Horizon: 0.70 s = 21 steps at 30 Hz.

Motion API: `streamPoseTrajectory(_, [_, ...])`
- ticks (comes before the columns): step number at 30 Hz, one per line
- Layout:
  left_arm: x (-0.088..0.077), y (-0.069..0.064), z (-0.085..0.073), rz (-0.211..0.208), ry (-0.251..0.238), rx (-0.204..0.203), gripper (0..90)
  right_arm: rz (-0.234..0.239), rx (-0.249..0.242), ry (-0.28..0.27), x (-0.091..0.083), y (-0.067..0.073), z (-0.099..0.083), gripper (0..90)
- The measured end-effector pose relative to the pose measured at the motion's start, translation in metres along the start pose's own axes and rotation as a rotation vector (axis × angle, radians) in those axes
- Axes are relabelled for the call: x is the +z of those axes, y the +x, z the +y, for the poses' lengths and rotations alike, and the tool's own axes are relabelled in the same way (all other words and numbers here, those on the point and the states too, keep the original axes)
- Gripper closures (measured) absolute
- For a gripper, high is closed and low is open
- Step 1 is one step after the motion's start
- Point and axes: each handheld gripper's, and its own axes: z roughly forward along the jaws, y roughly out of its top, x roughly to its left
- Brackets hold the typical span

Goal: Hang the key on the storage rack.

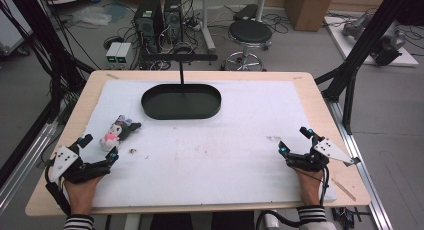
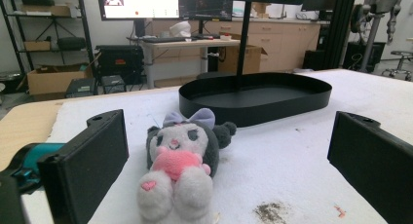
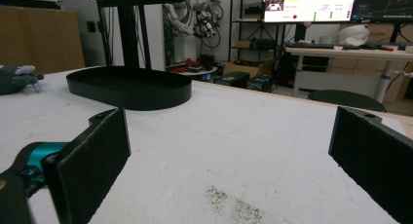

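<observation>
Grey floor (image 1: 400, 120) with a black stool (image 1: 249, 34) and cables.

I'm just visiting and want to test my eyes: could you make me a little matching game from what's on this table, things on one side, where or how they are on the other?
Things:
1. plush toy
2. black tray
3. left gripper
4. right gripper

Descriptions:
A. open, near the table's right edge, nothing between its jaws
B. lying on the white cloth, left side
C. far middle of the table, nothing in it
D. open, just short of the toy

Pairs: 1-B, 2-C, 3-D, 4-A
</observation>
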Motion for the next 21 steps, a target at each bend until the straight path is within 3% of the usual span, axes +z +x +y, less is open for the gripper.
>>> streamPoseTrajectory(13, [0.0019, 0.0022, 0.0008, 0.004, 0.021, -0.019, 1.7, 0.037, -0.001, 0.000, -0.0010, 0.0022, 0.0002, 0.5])
streamPoseTrajectory(21, [0.0019, 0.0026, 0.0012, -0.002, 0.024, -0.020, 1.7, 0.033, 0.002, -0.006, -0.0006, 0.0013, 0.0001, 0.5])
